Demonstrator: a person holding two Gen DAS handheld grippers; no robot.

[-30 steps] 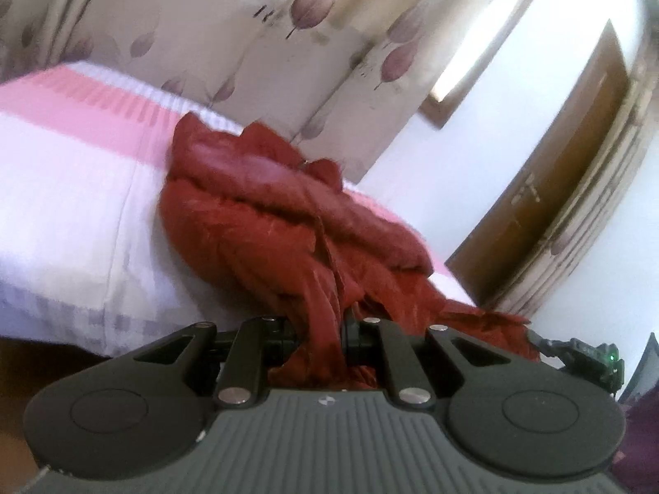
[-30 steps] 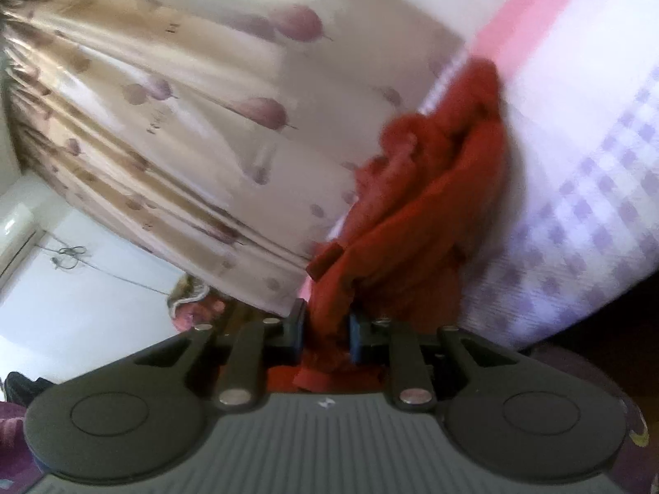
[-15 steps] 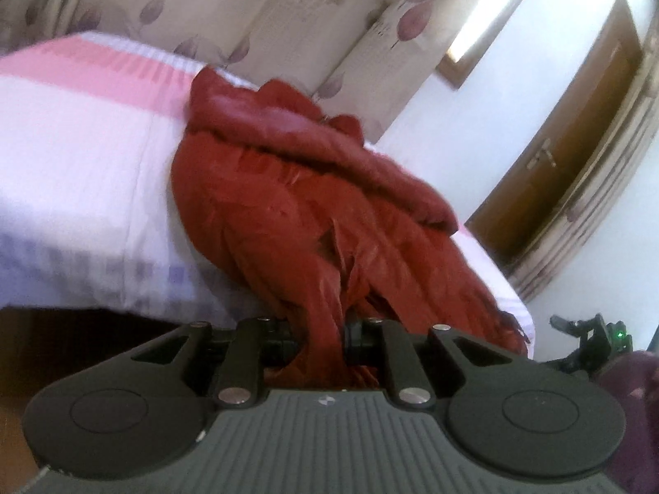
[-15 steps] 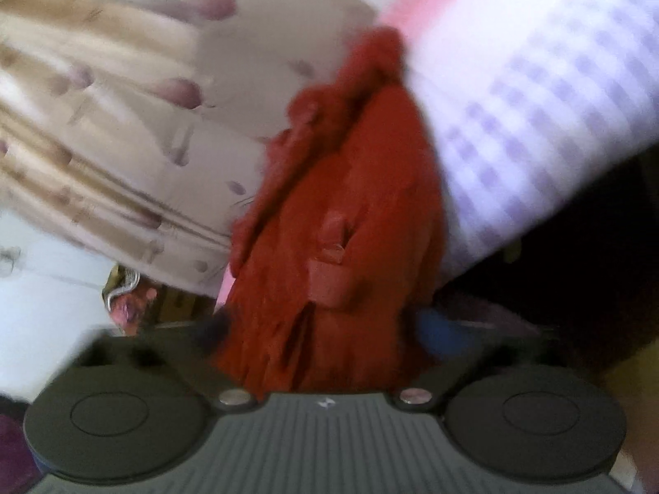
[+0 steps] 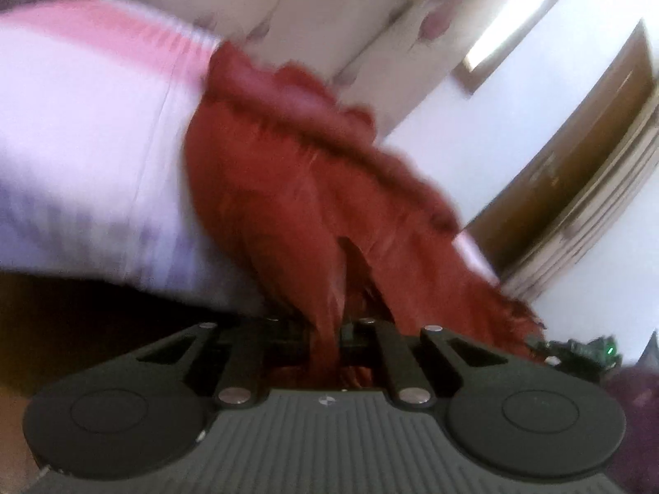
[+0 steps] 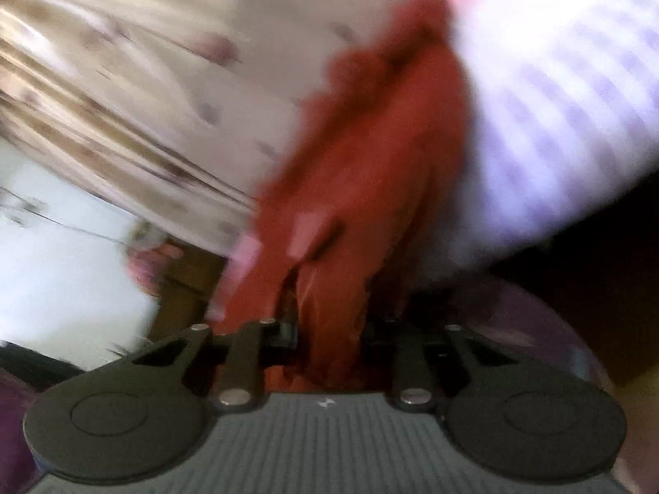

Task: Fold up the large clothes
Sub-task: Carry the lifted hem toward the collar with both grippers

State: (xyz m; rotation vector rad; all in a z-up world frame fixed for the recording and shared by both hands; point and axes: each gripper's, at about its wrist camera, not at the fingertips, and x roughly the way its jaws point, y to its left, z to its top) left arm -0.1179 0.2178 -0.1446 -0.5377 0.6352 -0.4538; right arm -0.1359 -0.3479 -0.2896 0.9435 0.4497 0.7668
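A crumpled rust-red garment (image 5: 309, 173) lies on the bed and spills over its near edge toward me. In the left wrist view my left gripper (image 5: 329, 329) is shut on a hanging fold of it just below the mattress edge. The right wrist view is blurred. It shows the same red garment (image 6: 370, 144) hanging down the side of the bed. My right gripper (image 6: 329, 329) has its jaws closing, and a thick bunch of the red cloth fills the gap between them. A pale tag (image 6: 309, 230) shows on the cloth above the jaws.
The bed (image 5: 82, 144) has a white, pink and lilac-checked sheet (image 6: 556, 103). A beige leaf-print curtain (image 5: 329, 20) hangs behind it. A brown door (image 5: 576, 164) stands at the right. Dark space lies under the mattress edge (image 5: 82, 308).
Both grippers have sunk below the mattress edge, drawing the garment further over it. The right jaws opened wide half a second ago and have come together again on the cloth.
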